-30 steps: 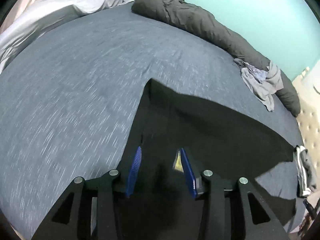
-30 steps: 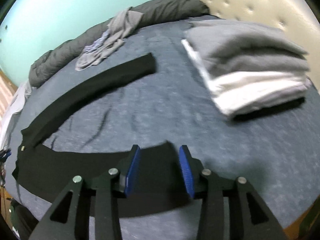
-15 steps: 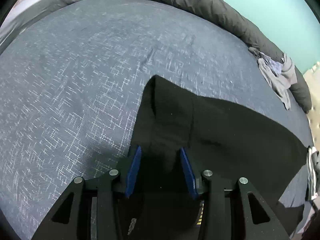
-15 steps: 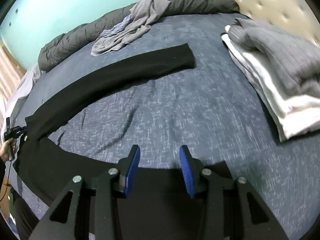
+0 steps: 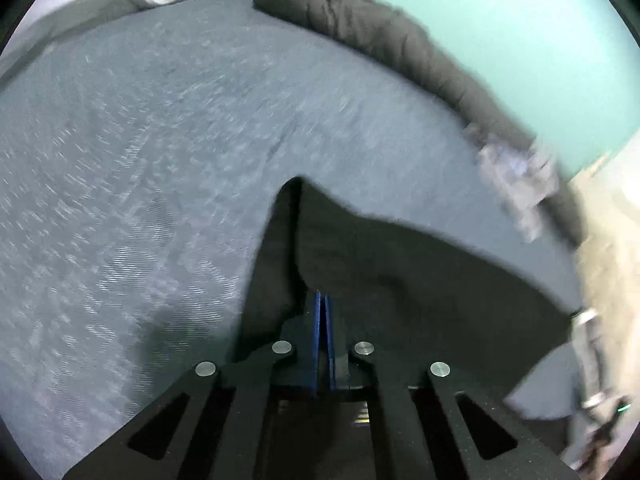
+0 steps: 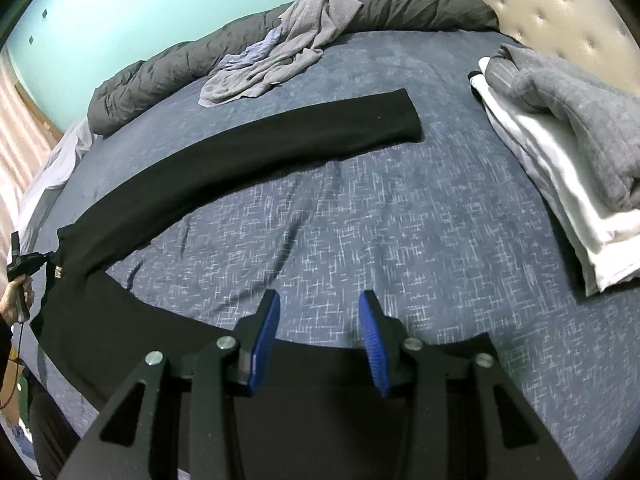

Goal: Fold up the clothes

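Your left claw [image 5: 323,300] has just closed: its blue pads meet with no gap, pinching a raised fold of the black garment [image 6: 256,148] near its waist end. In the right wrist view this claw appears small at the far left edge, in a hand [image 6: 16,300], at the garment's corner.

Your right claw [image 6: 316,304] stands partly open and holds nothing. Bare bedsheet shows between its pads; the near leg's edge runs just under them.

The black garment, which looks like trousers, lies flat on the blue patterned bed [image 6: 400,220]. One leg curves from the waist toward the headboard, its cuff ending short of the folded stack [image 6: 560,152] of grey and white items. The other leg runs along the near bed edge beneath your right claw.

Open sheet lies between the two legs and between the far cuff and the stack. A crumpled grey garment [image 6: 280,60] rests against the dark rolled duvet [image 6: 400,4] along the far edge, well apart from the trousers. The left wrist view is motion-blurred.
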The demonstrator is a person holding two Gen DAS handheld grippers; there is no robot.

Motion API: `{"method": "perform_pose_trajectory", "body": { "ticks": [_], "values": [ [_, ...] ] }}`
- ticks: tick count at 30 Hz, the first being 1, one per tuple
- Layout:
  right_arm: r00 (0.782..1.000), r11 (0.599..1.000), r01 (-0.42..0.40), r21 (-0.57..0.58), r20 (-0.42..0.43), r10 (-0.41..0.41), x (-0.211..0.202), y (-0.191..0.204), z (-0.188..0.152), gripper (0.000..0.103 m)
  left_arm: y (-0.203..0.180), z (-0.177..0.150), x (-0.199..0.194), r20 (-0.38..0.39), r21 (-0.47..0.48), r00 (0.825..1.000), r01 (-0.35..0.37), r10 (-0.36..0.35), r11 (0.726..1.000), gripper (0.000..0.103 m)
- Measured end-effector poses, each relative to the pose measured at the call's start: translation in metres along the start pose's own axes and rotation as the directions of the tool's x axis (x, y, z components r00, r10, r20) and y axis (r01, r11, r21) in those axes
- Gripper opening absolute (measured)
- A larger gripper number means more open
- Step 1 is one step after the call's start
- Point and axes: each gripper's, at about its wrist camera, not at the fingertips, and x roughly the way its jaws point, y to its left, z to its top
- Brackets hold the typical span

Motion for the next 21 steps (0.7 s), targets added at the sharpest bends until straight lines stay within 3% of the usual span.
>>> {"method": "perform_pose_trajectory", "body": {
  "ticks": [1,3,7,13,16,18,21],
  "values": [
    [1.000,1.000,-0.002,0.006,0.001,0.002,-0.001,-0.001,0.000,0.041,0.000,0.001,-0.001,-0.002,-0.019,0.998,0.060,-0.060,0.998,0.002],
    [1.000,1.000,-0.005,0.022,0.003,0.004,-0.001,-0.004,0.000,0.041,-0.004,0.000,0.004,-0.021,-0.026,0.994,0.104,-0.104,0.994,0.002],
    [1.000,0.998,-0.007,0.064,0.008,0.006,0.000,-0.009,0.000,0.041,-0.006,-0.003,0.024,-0.071,-0.027,0.995,0.066,-0.067,0.997,0.003],
    [1.000,0.999,-0.007,0.043,0.000,0.007,0.001,-0.004,-0.001,0.042,-0.006,0.002,0.029,-0.045,-0.018,0.999,-0.025,0.025,1.000,0.004],
    [1.000,0.999,-0.011,0.031,-0.003,0.011,0.002,-0.002,-0.002,0.042,0.002,0.004,0.027,-0.044,-0.050,0.999,-0.026,0.023,0.998,0.006],
    [1.000,0.999,-0.014,0.034,-0.002,0.015,0.003,-0.002,-0.002,0.042,0.006,0.003,0.029,-0.051,-0.060,0.998,-0.037,0.034,0.997,0.021],
    [1.000,0.999,-0.018,0.041,-0.006,0.019,0.006,-0.002,-0.003,0.042,0.011,0.000,0.036,-0.069,-0.089,0.998,-0.006,-0.001,0.996,0.022]
  ]
}}
